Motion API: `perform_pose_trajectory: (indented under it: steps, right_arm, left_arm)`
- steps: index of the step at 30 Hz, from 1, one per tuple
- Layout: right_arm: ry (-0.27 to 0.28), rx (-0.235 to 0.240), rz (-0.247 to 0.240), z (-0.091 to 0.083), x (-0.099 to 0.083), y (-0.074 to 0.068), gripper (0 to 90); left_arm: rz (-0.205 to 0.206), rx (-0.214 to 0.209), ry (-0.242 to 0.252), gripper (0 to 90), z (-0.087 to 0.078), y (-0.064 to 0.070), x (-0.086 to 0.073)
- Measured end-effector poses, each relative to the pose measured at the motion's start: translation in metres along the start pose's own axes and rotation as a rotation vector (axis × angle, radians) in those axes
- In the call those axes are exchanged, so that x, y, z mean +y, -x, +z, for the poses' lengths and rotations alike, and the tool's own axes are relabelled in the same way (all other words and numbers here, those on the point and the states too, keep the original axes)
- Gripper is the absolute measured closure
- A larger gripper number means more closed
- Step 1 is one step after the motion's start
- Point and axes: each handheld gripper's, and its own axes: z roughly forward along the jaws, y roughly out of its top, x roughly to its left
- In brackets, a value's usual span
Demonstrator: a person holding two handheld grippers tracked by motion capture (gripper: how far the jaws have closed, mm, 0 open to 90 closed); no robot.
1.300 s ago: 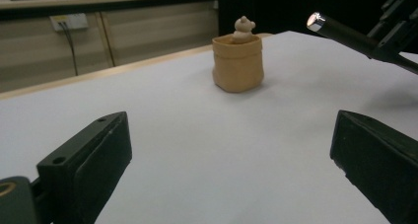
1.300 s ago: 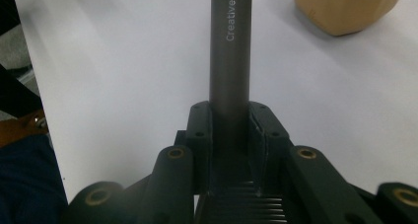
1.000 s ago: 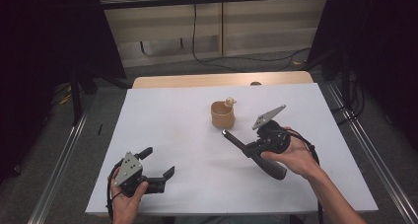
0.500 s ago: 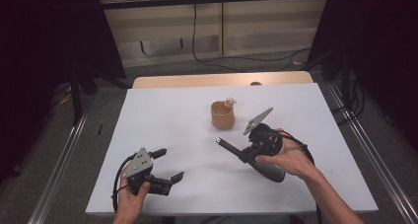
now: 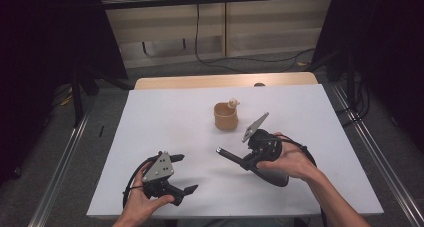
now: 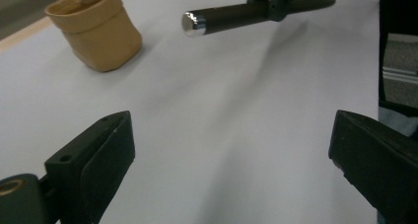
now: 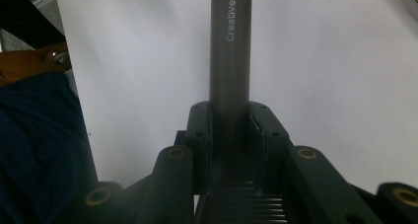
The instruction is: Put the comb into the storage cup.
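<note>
A slim dark grey cylindrical pen with a shiny silver end cap (image 5: 231,157) is clamped between the closed jaws of the right gripper (image 5: 248,163), held above the white table top (image 5: 165,117) with its silver end pointed toward the person's left; in the right gripper view, white lettering is seen along the barrel (image 7: 230,46). The left gripper (image 5: 182,173) is held low near the table's front edge with its jaws spread wide and nothing between them. A small tan cup-shaped holder with a pale object in it (image 5: 226,116) is seen standing on the table, beyond the pen and apart from it.
</note>
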Motion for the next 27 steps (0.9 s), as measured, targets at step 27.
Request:
perform_pose_trajectory:
  steps: [27]
  right_arm:
    - [-0.140,0.011,-0.065,0.010,0.020,-0.007,72.7]
  left_arm:
    - [0.057,-0.081,-0.171,5.2,0.024,-0.014,0.032]
